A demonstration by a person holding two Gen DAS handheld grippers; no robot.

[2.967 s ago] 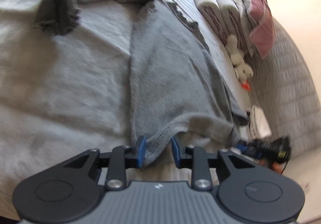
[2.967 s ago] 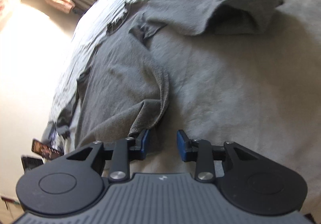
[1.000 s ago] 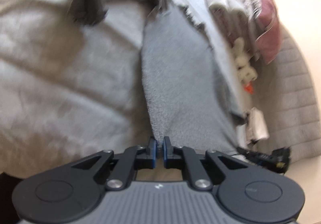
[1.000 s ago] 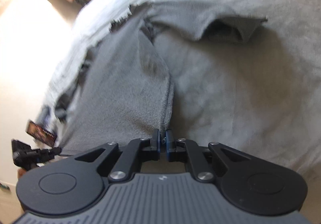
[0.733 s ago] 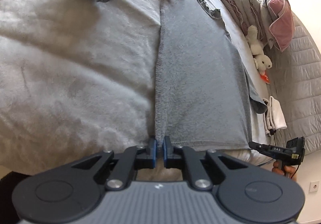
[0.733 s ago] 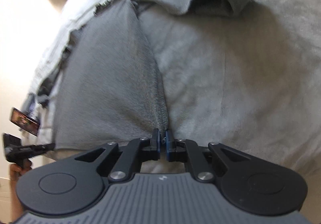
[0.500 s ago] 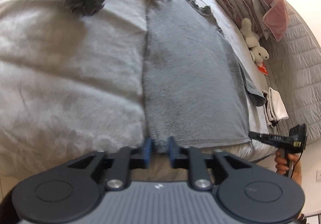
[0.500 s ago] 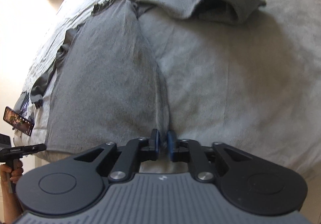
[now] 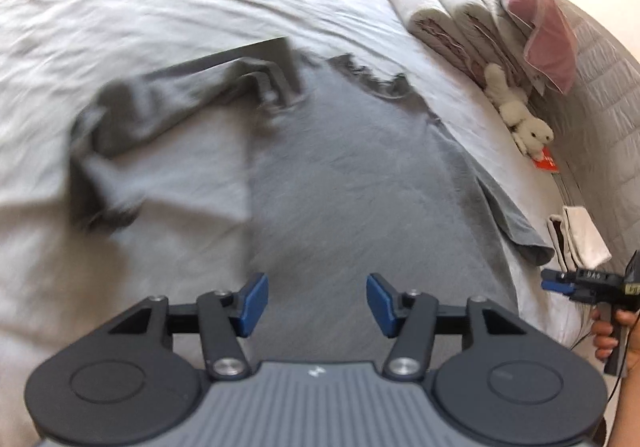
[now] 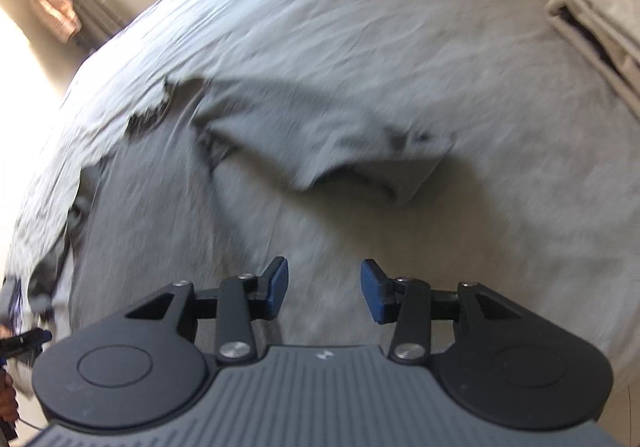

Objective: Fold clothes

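A grey T-shirt point(image 9: 360, 187) lies spread on the light grey bed point(image 9: 160, 27), one sleeve point(image 9: 132, 127) stretched out to the left. My left gripper point(image 9: 316, 303) hovers over the shirt's lower part; its jaws are opening and nothing is between the blue pads. In the right wrist view the shirt point(image 10: 152, 231) lies at the left, with its other sleeve point(image 10: 340, 143) reaching right. My right gripper point(image 10: 324, 295) hangs above the bare sheet just right of the shirt's edge, jaws opening, nothing between them. The view is blurred by motion.
Rolled pillows and a pink cushion point(image 9: 500, 7) line the headboard side, with a plush toy point(image 9: 520, 123) and an orange item beside them. A folded white cloth point(image 9: 576, 235) lies near the bed's edge. Folded beige linen point(image 10: 600, 7) sits at the right. A hand point(image 9: 612, 331) holds the other gripper.
Both grippers were shut on the shirt's lower hem corners. They have let go, spread their jaws and lifted away, now looking further up the bed; the shirt rests flat.
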